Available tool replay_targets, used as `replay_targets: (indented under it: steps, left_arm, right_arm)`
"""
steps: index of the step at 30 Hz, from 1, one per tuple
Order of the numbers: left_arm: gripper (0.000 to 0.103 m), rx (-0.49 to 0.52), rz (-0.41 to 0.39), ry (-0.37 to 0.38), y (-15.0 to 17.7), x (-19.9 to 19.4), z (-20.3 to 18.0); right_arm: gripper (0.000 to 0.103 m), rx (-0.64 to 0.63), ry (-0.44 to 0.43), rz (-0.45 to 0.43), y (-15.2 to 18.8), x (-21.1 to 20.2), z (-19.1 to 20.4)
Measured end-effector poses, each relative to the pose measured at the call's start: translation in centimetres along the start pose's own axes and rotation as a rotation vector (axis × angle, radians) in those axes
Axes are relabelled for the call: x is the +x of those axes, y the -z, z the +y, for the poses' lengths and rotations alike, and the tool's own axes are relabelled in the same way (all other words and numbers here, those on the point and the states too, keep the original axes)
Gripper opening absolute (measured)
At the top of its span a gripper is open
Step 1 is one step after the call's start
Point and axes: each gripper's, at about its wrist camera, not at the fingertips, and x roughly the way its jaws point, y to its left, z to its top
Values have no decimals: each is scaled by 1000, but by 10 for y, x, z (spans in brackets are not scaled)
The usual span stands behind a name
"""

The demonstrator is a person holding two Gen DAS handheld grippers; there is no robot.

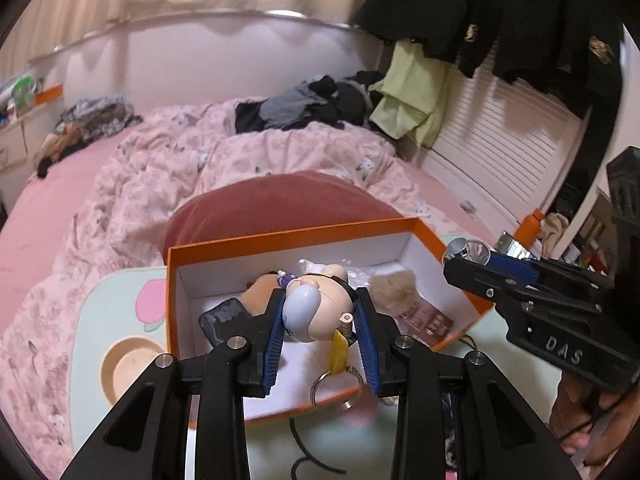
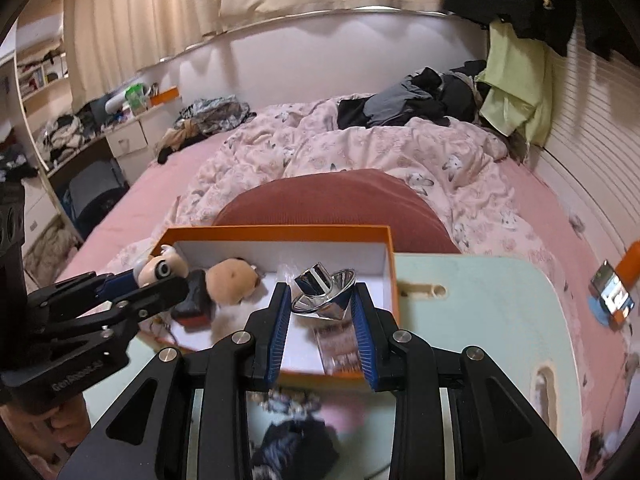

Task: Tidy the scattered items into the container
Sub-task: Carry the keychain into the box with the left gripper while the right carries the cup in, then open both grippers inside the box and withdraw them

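the left claw (image 1: 320,316) is clamped on a small figure keychain (image 1: 316,308), its ring dangling over the near edge of the orange box (image 1: 288,236). the right claw (image 2: 322,312) grips a shiny metal cone (image 2: 324,290) above the same box. to finish well, carry each item in past the rim, lower it onto a bare patch of the white floor beside the plush toy (image 2: 232,276) already inside, then let go. the box sits on a pale green worktop (image 2: 480,300), with a red cushion (image 2: 340,200) and a pink quilted bed (image 2: 360,152) beyond, curtains behind.
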Motion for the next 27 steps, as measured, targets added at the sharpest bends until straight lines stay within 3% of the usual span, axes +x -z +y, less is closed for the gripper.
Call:
replay_targets:
  steps: [17,19,20,21,23,25,27]
  left_arm:
    - [32,-48,55,-25,-5,25,10]
    - [39,-64,55,-59,-7,28,11]
    - [56,-78,44,-64,-7,26,12]
    - [71,-93,23,-62,-6,24,13]
    - [73,-103,-14,-71,-5,16,15]
    - [77,-94,-22,-79,-5,10,15]
    - [79,-81,-29,-92,-3,1,14]
  right_arm:
    - [33,-33,54,55,-6,36,12]
    - [33,-24,67,63,-7,41,11]
    - [33,-23,72,63,-7,42,10]
    - [35,-26,86,62,-7,44,10]
    - [47,-31,131,62,-6,44,10]
    - [72,-24,176,48,-4,40,9]
    - [80,-8,189,28,-2,33,5]
